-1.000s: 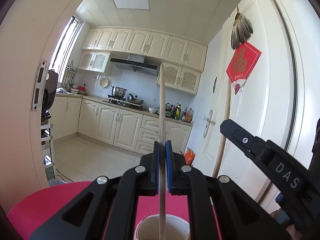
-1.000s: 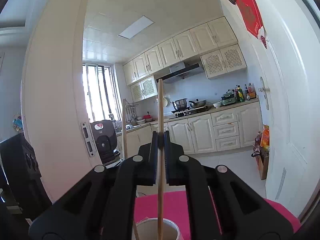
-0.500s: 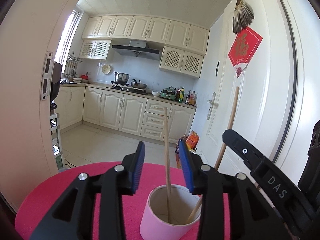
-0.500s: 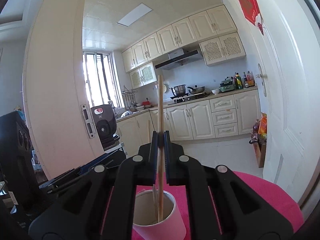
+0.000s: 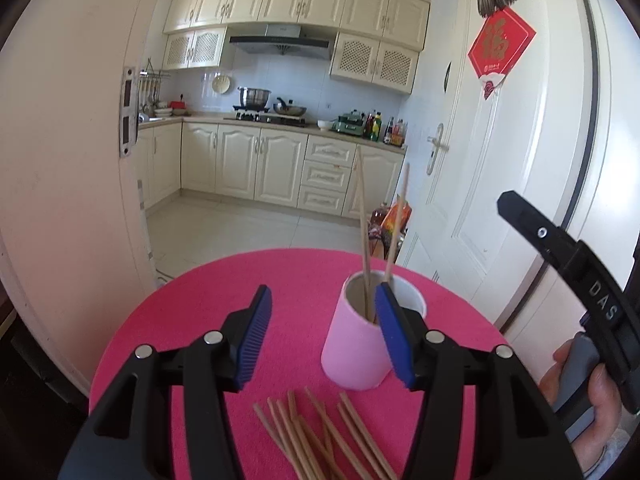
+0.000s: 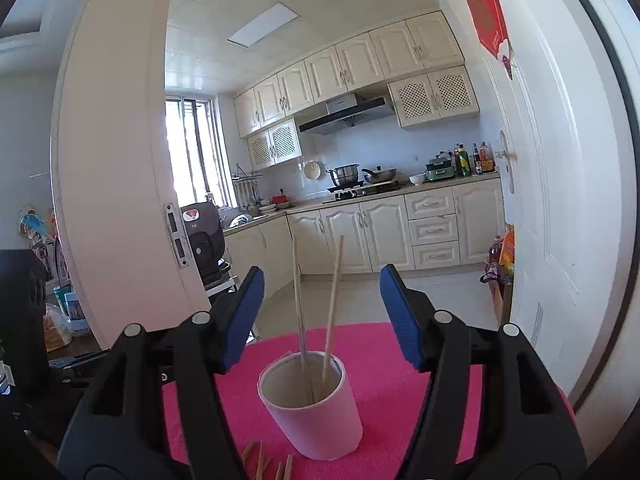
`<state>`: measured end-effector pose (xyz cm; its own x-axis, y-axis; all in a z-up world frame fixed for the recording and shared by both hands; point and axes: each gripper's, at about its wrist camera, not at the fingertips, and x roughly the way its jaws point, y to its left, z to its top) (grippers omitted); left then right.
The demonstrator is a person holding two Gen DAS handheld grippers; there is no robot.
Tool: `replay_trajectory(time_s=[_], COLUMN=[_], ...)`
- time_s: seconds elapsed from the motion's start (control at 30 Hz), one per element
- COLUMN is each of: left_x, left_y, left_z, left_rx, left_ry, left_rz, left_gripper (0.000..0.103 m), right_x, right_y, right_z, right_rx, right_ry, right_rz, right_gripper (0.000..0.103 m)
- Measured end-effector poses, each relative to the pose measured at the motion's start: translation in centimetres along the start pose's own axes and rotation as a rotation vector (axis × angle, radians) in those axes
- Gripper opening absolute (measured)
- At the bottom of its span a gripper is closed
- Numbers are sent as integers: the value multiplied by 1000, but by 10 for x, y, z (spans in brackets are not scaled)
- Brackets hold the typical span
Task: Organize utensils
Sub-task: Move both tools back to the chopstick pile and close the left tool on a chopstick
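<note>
Both grippers, left (image 5: 322, 332) and right (image 6: 320, 320), gape empty; two chopsticks (image 6: 316, 312) stand in pink cup (image 5: 366, 340) mid-desk, loose chopsticks (image 5: 324, 436) at near edge. Risk: a careless reach tips the cup

We find the cup (image 5: 362, 340) standing on the round table (image 5: 192, 312), two chopsticks (image 5: 363, 236) upright in it, leaning apart; before the cup, nearer us, loose chopsticks (image 5: 320, 436) lie on the table, and behind it all the kitchen counter (image 5: 280, 126) runs along the far wall
</note>
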<state>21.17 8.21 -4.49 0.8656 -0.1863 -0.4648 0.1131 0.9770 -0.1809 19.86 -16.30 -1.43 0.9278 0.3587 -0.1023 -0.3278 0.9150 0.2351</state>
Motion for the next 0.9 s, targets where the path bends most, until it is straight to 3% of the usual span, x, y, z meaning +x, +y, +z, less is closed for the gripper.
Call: replay_trajectory(time_s=[0.13, 0.37, 0.6, 0.7, 0.9], left_x=[-2, 9, 13, 20, 23], left_y=[13, 27, 26, 28, 41], left_z=[-22, -75, -100, -104, -108], left_rx=[-23, -51, -57, -68, -126], left_ry=[151, 400, 485, 533, 559], left_rz=[-9, -11, -13, 7, 7], left_gripper=[53, 53, 53, 43, 43], right_x=[-9, 0, 9, 9, 6], right_y=[1, 2, -4, -2, 1], right_z=[-9, -51, -94, -102, -105], right_rx=[-18, -36, 57, 66, 82], right_ry=[109, 438, 719, 775, 814], right_rz=[-17, -7, 48, 52, 62], right_gripper=[61, 61, 54, 52, 52])
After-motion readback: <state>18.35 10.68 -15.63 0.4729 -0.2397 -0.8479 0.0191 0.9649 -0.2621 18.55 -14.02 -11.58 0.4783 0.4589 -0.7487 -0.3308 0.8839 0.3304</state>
